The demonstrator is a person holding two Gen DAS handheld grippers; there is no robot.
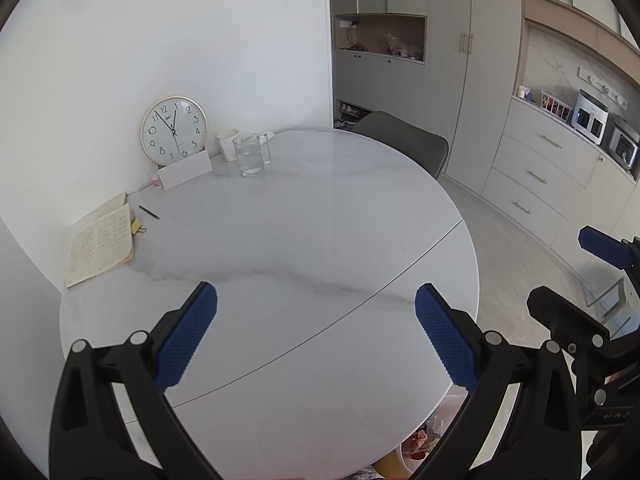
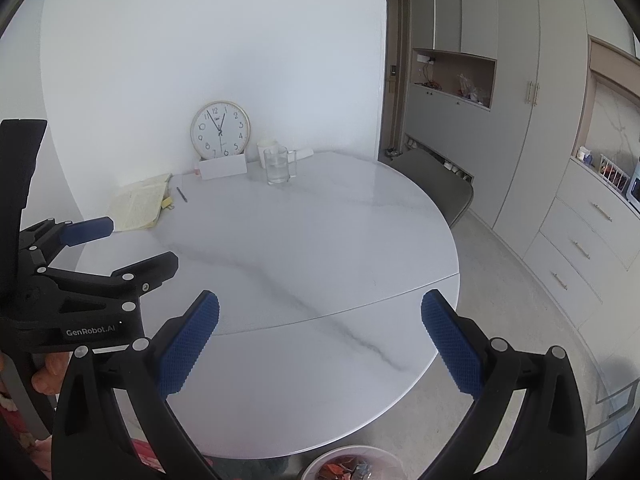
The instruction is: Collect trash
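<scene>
Above the round marble table (image 1: 304, 216), both my tongs gape, holding nothing.
My left gripper (image 1: 316, 336) and right gripper (image 2: 320, 340) hover; trash bin (image 2: 352, 462) below the near edge.

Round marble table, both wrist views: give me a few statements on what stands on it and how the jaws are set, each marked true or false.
1. Both the left gripper and the right gripper have their jaws wide apart and hold nothing. True.
2. The wall clock hangs high on the wall. False: it stands on the marble table, leaning against the wall.
3. The glass pitcher holds some clear water. True.
4. The notebook is closed. False: it lies open near the table's left edge.
5. A black pen lies beside the notebook. True.
6. The trash bin stands on the table. False: it sits below the near edge.
</scene>
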